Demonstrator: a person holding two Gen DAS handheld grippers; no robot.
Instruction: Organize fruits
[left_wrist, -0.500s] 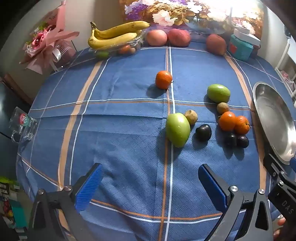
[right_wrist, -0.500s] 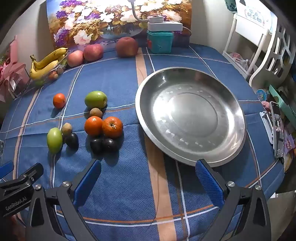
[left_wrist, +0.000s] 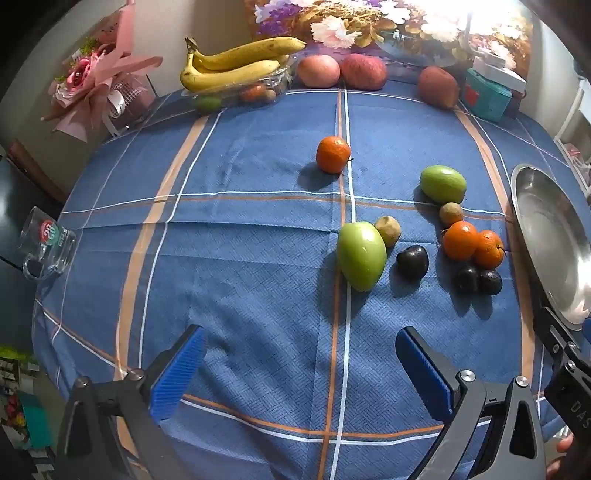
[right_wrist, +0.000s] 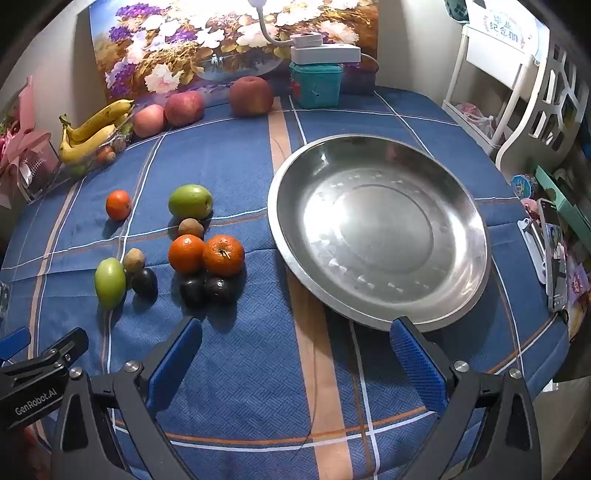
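Loose fruit lies on the blue checked tablecloth: a green fruit, a small brown fruit, a dark plum, a lone orange, a second green fruit, two oranges and two dark plums. The same cluster shows in the right wrist view, with the two oranges left of an empty steel plate. My left gripper is open and empty, short of the green fruit. My right gripper is open and empty, at the plate's near rim.
Bananas in a clear tray, apples, a teal box and a flower painting line the table's far edge. A glass mug stands at the left edge. A bouquet stands far left. A phone lies at the right edge.
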